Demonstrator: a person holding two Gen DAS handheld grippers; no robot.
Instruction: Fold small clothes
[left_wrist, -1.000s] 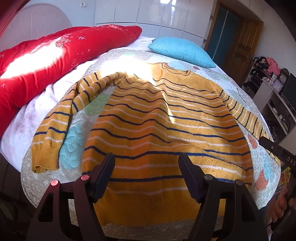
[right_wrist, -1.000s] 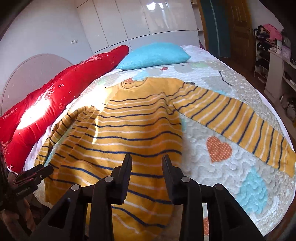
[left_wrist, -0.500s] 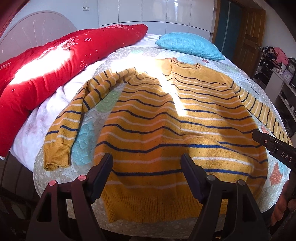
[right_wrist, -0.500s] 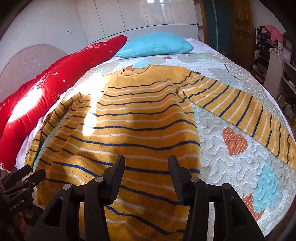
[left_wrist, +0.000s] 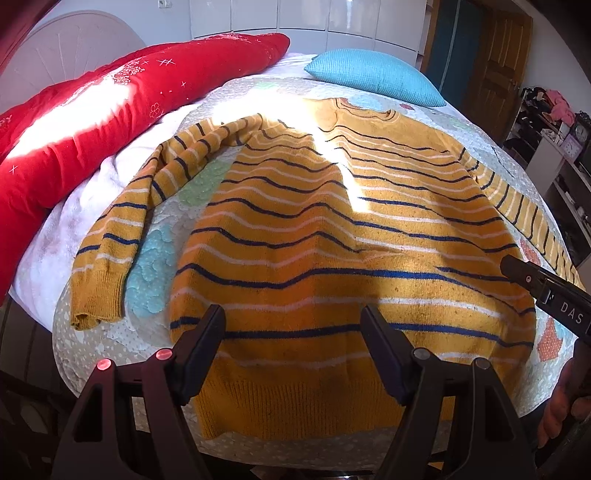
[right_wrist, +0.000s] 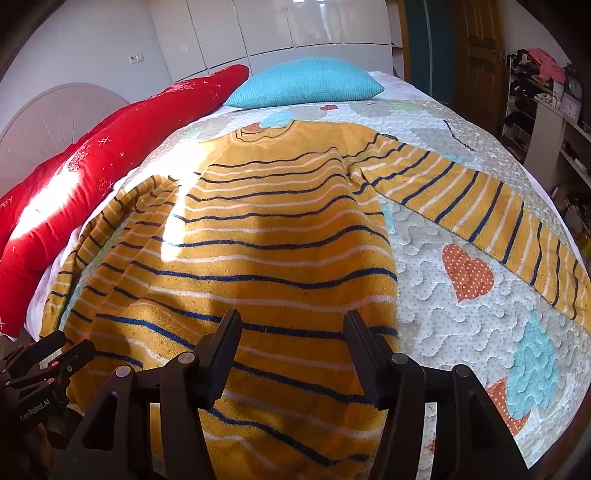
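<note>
A mustard-yellow sweater (left_wrist: 332, 229) with navy and white stripes lies flat, front up, on the bed, collar at the far end, hem nearest me. Its left sleeve (left_wrist: 122, 236) bends down along the body; its right sleeve (right_wrist: 480, 206) stretches out to the right. My left gripper (left_wrist: 293, 325) is open and empty above the hem. My right gripper (right_wrist: 291, 325) is open and empty above the lower right part of the sweater (right_wrist: 258, 251). Each gripper also shows at the edge of the other's view, the right one (left_wrist: 546, 291) and the left one (right_wrist: 48, 358).
The sweater lies on a quilted bedspread (right_wrist: 461, 314) with hearts and clouds. A red duvet (left_wrist: 74, 122) runs along the left side. A turquoise pillow (left_wrist: 373, 77) sits at the head. Shelves with clutter (right_wrist: 543, 96) stand at the right, past the bed's edge.
Both grippers have drawn back and up from the sweater, so more of the hem and bed shows. The right gripper's jaws have opened wider. The sweater has not moved.
</note>
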